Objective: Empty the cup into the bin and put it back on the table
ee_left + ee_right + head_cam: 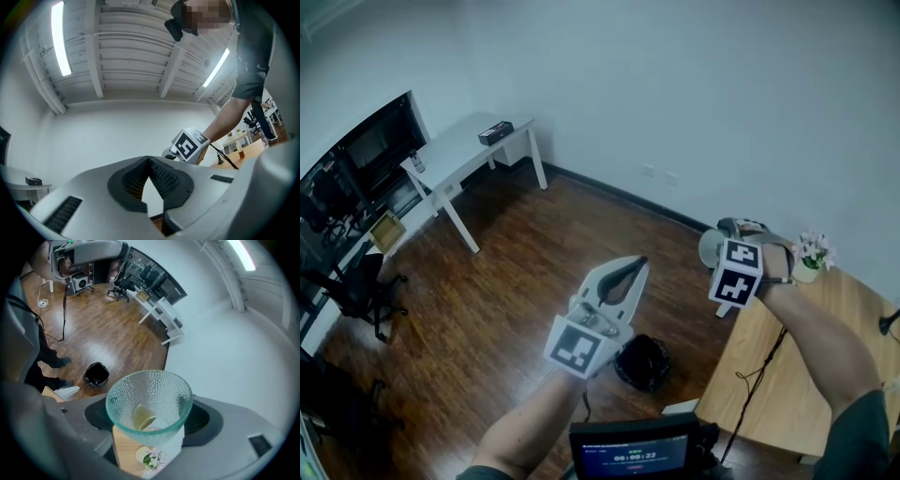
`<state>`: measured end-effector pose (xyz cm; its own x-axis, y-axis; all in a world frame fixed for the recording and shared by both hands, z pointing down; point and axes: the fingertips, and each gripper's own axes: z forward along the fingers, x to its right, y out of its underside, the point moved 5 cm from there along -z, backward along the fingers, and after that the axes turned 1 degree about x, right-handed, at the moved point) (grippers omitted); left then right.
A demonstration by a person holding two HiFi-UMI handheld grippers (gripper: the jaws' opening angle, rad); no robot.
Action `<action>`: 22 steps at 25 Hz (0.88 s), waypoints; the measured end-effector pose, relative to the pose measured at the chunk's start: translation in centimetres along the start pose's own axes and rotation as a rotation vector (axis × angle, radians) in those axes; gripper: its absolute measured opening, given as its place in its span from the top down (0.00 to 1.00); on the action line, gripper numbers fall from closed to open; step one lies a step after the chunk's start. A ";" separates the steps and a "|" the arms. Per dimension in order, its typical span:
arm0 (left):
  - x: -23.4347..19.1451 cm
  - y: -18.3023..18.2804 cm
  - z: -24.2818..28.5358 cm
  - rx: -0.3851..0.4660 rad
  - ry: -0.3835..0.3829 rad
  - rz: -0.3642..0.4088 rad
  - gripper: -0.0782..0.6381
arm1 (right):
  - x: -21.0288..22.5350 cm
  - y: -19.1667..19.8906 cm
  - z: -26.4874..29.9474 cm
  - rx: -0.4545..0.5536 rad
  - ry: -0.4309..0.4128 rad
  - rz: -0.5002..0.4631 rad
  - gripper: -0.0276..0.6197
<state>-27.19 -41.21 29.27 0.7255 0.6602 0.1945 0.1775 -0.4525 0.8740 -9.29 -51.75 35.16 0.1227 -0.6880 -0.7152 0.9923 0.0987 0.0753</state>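
Wooden floor [516, 281] beside the worktop [787, 375]: cup held in the air.
The glass cup [149, 394] is clasped by the right claw [147, 420] near the worktop edge, well apart from the bin [643, 362]. The left claw [149, 180] is clenched and empty. Setting down is left; emptying cannot be confirmed.

1. From the head view, the glass cup [710, 249] sits almost wholly behind the right gripper [719, 246]; only a grey edge shows.
2. Through the dimpled glass there is a yellowish patch [140, 417] at the cup's bottom. I cannot tell whether it lies inside or shows through.
3. The bin [96, 374] is black inside, so its contents are unreadable.
4. The wooden table [825, 319] runs off the right edge.
5. The dark box [495, 132] on the white desk [455, 155] is too small to identify.
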 end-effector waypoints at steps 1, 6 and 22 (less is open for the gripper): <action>-0.1 0.0 0.1 0.002 0.001 0.000 0.90 | 0.1 0.0 0.1 -0.004 -0.005 -0.004 0.34; -1.0 0.2 0.0 -0.007 -0.012 -0.011 0.90 | 0.0 -0.7 0.2 -0.022 -0.019 -0.031 0.34; -2.9 0.8 -0.9 -0.019 -0.042 -0.058 0.90 | 0.2 -1.1 1.0 -0.106 -0.004 -0.140 0.34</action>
<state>-29.74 -42.94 29.83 0.7418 0.6590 0.1244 0.2076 -0.4020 0.8918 -10.37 -52.74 35.63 -0.0161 -0.7029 -0.7111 0.9922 0.0769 -0.0985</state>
